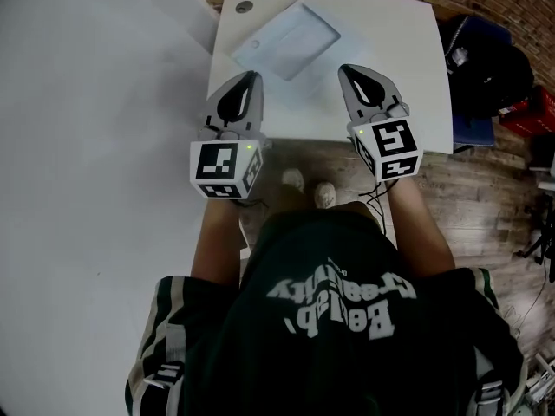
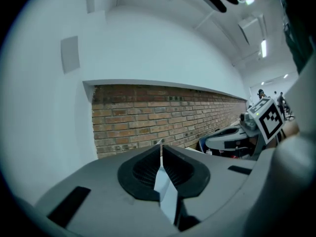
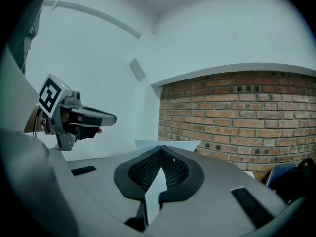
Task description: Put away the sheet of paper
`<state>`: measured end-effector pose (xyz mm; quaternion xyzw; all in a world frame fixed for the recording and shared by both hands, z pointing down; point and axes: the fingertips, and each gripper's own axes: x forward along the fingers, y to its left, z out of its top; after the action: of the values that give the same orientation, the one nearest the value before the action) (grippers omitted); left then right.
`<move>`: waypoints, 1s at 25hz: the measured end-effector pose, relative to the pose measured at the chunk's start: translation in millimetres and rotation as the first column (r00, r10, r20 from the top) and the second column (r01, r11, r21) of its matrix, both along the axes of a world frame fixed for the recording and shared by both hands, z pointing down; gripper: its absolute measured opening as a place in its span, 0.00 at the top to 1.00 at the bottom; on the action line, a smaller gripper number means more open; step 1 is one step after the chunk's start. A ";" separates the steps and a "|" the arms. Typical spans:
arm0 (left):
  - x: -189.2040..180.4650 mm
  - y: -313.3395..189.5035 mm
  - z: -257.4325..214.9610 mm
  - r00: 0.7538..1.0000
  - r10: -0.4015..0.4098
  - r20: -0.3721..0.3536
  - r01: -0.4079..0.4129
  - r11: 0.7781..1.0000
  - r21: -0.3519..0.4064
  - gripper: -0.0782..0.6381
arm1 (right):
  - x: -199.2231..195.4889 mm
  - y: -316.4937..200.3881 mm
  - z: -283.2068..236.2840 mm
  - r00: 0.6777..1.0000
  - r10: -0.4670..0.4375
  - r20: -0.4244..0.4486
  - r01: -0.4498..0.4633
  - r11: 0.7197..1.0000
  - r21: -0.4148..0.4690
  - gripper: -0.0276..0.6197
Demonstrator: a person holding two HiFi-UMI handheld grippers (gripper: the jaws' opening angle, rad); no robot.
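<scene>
We find one piece of print: white lettering across the back of the person's dark shirt (image 1: 338,306), upside down in the head view. We read one word as "Creativity"; the other line is too distorted for us to make out.

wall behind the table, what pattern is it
The wall is red-brown brick with pale mortar lines, clearest in the right gripper view.

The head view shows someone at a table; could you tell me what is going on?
A person holds a claw in each hand over the white square table. The left claw and right claw are each shut on a thin white sheet of paper. What looks like a clear plastic sleeve lies on the table.
</scene>
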<state>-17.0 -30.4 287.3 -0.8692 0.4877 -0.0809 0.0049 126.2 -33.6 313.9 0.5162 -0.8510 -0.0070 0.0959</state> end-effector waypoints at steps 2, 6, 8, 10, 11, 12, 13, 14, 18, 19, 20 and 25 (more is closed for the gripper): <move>1.9 -1.7 1.9 1.000 -0.001 0.011 0.001 1.000 -0.001 0.88 | -0.5 1.2 -3.2 1.000 -0.007 -0.012 0.007 1.000 0.011 0.97; 4.0 -2.2 6.2 1.000 0.005 -0.005 -0.005 1.000 0.002 0.89 | -2.3 3.6 -6.4 1.000 -0.021 0.009 0.021 1.000 0.015 0.97; 5.3 -1.3 7.5 1.000 0.017 -0.012 -0.017 1.000 0.009 0.89 | -2.8 4.0 -8.1 1.000 -0.017 0.004 0.017 1.000 0.025 0.97; 5.6 -1.3 8.0 1.000 0.026 -0.004 -0.026 1.000 0.013 0.89 | -5.0 3.4 -11.7 1.000 -0.015 -0.006 0.015 0.999 0.037 0.97; 5.5 -1.3 7.6 1.000 0.030 0.000 -0.030 0.999 0.013 0.89 | -6.4 3.2 -14.1 1.000 -0.016 -0.010 0.016 0.999 0.043 0.97; 5.2 -1.3 7.1 0.999 0.034 0.005 -0.034 0.999 0.014 0.89 | -7.5 3.1 -16.4 1.000 -0.017 -0.012 0.018 0.999 0.048 0.97; 4.7 -1.4 6.6 0.999 0.037 0.012 -0.037 0.999 0.016 0.89 | -8.6 3.1 -18.2 1.000 -0.018 -0.014 0.019 0.998 0.053 0.97; 3.6 -1.8 6.2 0.999 0.038 0.018 -0.038 0.999 0.019 0.89 | -9.7 2.9 -19.0 1.000 -0.020 -0.014 0.021 0.998 0.055 0.97; -3.6 -3.4 5.7 1.000 0.024 0.015 -0.025 0.999 0.027 0.89 | -16.0 2.6 -16.5 0.999 -0.034 -0.003 0.034 0.998 0.050 0.97; -4.8 -3.6 5.8 1.000 0.020 0.012 -0.021 0.999 0.028 0.89 | -17.0 2.7 -15.6 0.999 -0.035 -0.006 0.035 0.998 0.050 0.97; -5.3 -3.8 5.7 1.000 0.018 0.010 -0.018 0.999 0.028 0.89 | -17.6 2.8 -15.0 0.999 -0.036 -0.010 0.036 0.998 0.050 0.97; -4.8 -4.6 2.9 1.000 0.023 0.007 -0.023 0.999 0.038 0.89 | -20.0 1.7 -17.4 0.999 -0.038 -0.005 0.038 0.998 0.052 0.97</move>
<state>-21.8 -35.0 290.2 -0.8742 0.4793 -0.0743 0.0241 106.2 -31.9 296.5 0.5024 -0.8600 -0.0319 0.0839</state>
